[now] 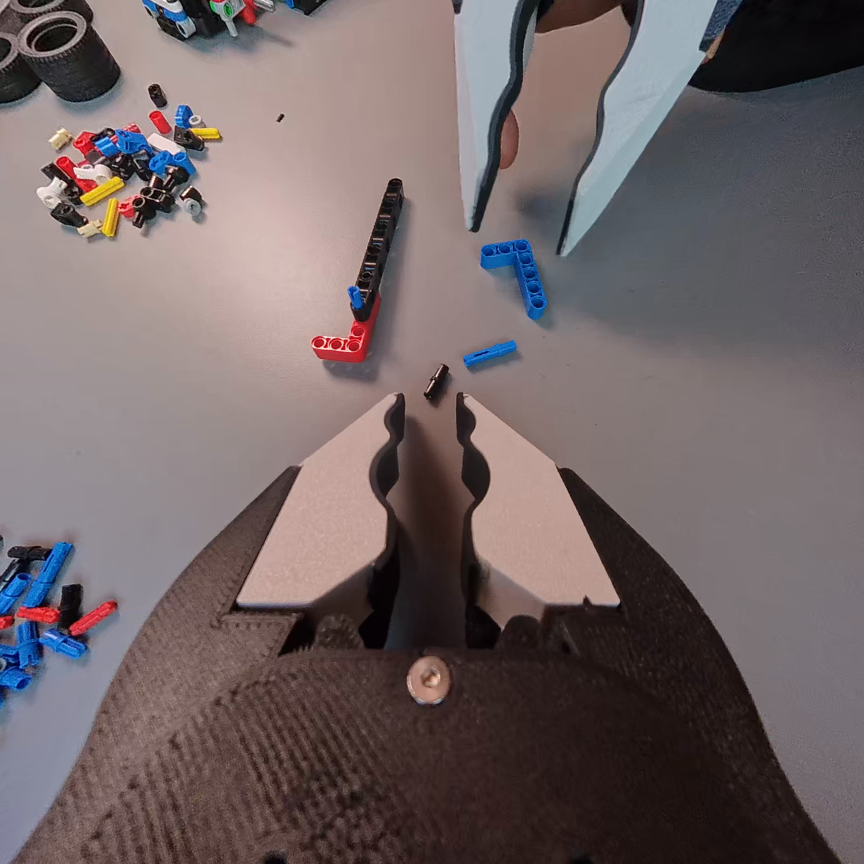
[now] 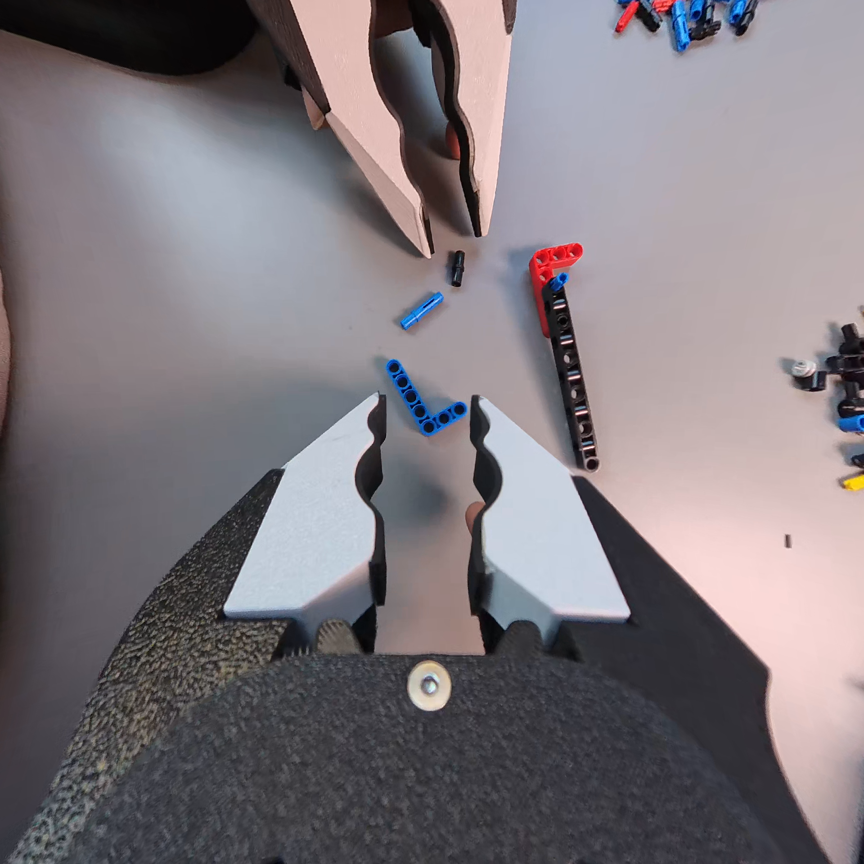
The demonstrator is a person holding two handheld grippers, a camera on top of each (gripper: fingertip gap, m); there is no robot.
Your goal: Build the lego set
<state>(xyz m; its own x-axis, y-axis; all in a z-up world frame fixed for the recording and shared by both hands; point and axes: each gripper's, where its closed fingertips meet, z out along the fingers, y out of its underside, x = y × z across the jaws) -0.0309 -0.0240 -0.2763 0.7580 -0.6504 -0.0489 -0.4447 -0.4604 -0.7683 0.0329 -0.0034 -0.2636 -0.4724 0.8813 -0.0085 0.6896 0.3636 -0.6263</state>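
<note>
A long black beam [image 1: 379, 243] joined to a red L-beam [image 1: 346, 339] by a blue pin [image 1: 355, 296] lies on the grey table; this assembly also shows in the right wrist view [image 2: 568, 360]. A blue L-beam [image 1: 519, 273] [image 2: 421, 402], a loose blue pin [image 1: 490, 354] [image 2: 421, 311] and a small black pin [image 1: 436, 381] [image 2: 457, 268] lie beside it. My left gripper [image 1: 430, 397] is open and empty, its tips just short of the black pin. My right gripper [image 2: 428, 397] is open and empty, its tips either side of the blue L-beam's short arm.
A pile of mixed small parts [image 1: 126, 168] and black tyres [image 1: 70, 56] lie at the far left, with a part-built model [image 1: 210, 14] behind. Blue, red and black pins [image 1: 37, 608] [image 2: 687, 16] lie at the near left. More parts [image 2: 846, 388] sit at the right edge. The gap from one gripper's tips to the other's is roughly 8 centimetres.
</note>
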